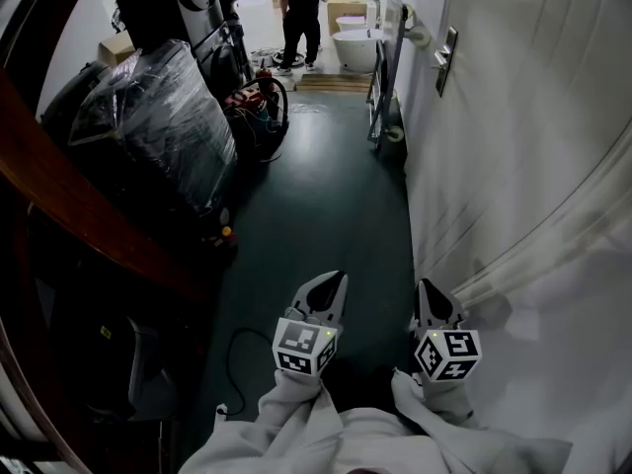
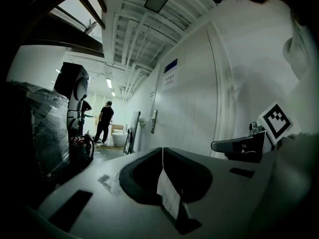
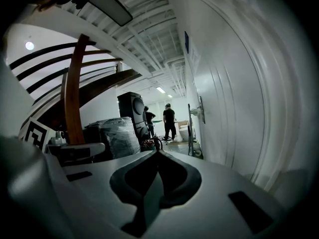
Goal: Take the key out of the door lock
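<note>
Left claw (image 1: 334,279): shut, empty, well short of door lock (image 1: 446,59). Right claw (image 1: 428,289): shut, empty, likewise. Key: presumably in door lock, too small to make out. Judged light, stiff, slippery metal; best pinched by flat head, pulled straight out.

Plastic-wrapped bundle (image 1: 158,117) at left, person (image 1: 300,13) in black standing nr white tub (image 1: 357,49) at far end.

Open floor (image 1: 316,215) ahead between the plastic-wrapped bundle (image 1: 158,117) at left and the white wall (image 1: 533,146) at right.
</note>
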Action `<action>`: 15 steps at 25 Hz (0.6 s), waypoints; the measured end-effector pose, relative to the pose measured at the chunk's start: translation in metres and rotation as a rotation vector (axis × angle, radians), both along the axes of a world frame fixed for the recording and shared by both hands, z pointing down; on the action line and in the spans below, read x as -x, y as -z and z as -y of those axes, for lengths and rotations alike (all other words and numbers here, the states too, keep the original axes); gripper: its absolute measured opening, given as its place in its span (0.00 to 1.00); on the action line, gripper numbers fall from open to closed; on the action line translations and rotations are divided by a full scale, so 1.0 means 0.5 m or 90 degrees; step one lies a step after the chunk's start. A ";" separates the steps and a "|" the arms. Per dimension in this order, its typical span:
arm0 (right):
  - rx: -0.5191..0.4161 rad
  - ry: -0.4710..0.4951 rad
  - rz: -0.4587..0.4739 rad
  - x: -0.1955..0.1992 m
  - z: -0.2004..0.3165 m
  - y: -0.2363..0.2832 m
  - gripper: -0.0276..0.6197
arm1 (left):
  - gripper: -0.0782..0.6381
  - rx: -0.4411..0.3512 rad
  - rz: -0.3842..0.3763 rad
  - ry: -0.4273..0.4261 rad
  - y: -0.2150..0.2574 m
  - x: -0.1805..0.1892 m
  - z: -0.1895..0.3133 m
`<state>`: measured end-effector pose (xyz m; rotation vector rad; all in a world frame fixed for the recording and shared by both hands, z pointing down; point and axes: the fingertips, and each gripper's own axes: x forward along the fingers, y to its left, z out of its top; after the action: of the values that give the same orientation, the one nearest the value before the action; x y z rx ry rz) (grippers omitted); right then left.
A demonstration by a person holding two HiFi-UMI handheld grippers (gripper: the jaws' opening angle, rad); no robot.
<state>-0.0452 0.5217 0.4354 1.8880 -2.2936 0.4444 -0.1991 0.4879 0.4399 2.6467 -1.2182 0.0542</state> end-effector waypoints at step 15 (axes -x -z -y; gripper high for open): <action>0.034 0.010 -0.015 0.076 0.051 -0.041 0.12 | 0.13 0.039 -0.004 0.022 -0.045 0.084 0.024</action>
<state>-0.0829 0.4962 0.4557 1.8403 -2.2576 0.4740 -0.2412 0.4758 0.4625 2.5704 -1.2390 0.0762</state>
